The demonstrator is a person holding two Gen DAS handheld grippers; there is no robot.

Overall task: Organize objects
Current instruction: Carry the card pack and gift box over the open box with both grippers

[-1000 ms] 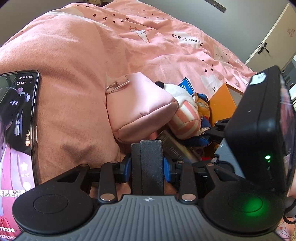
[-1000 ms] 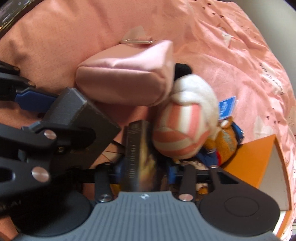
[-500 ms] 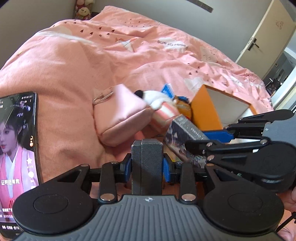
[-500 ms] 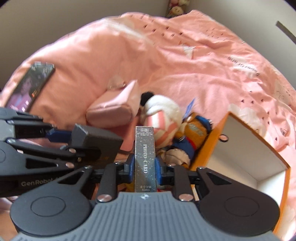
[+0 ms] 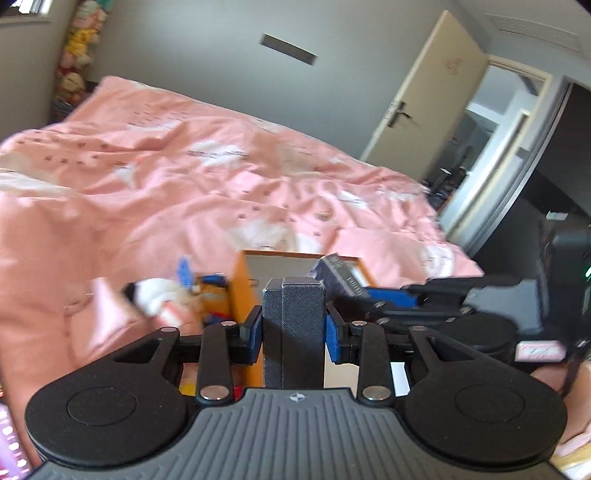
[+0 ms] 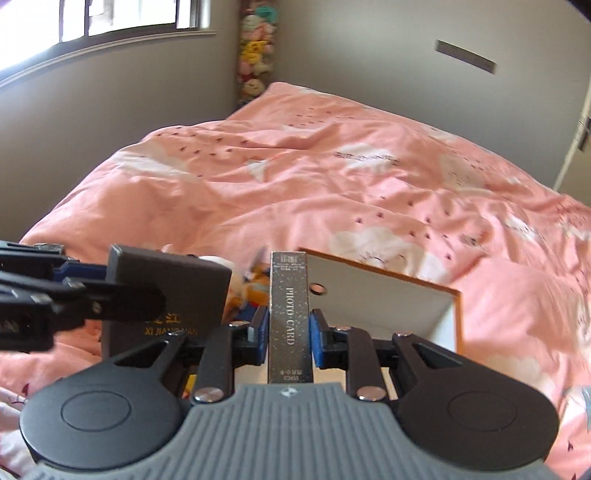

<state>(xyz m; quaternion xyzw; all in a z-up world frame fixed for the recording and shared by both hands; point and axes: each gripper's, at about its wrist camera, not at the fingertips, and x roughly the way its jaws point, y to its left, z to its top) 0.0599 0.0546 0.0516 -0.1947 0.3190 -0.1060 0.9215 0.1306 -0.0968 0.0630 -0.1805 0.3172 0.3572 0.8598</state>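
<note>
With the left claw grasping a dark box and the right claw clenched on a card box, each should lower squarely into the orange bin just ahead.

Grey walls, bright window (daylit), open cream door.

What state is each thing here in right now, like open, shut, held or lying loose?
Left tongs: shut on the dark grey box.
Right tongs: shut on the photo card box, held on edge.
Orange box: open on top, white inside, resting on the bed.
Plush toys: lying loose beside the orange box.
Door: open.
Pink duvet: rumpled.
</note>
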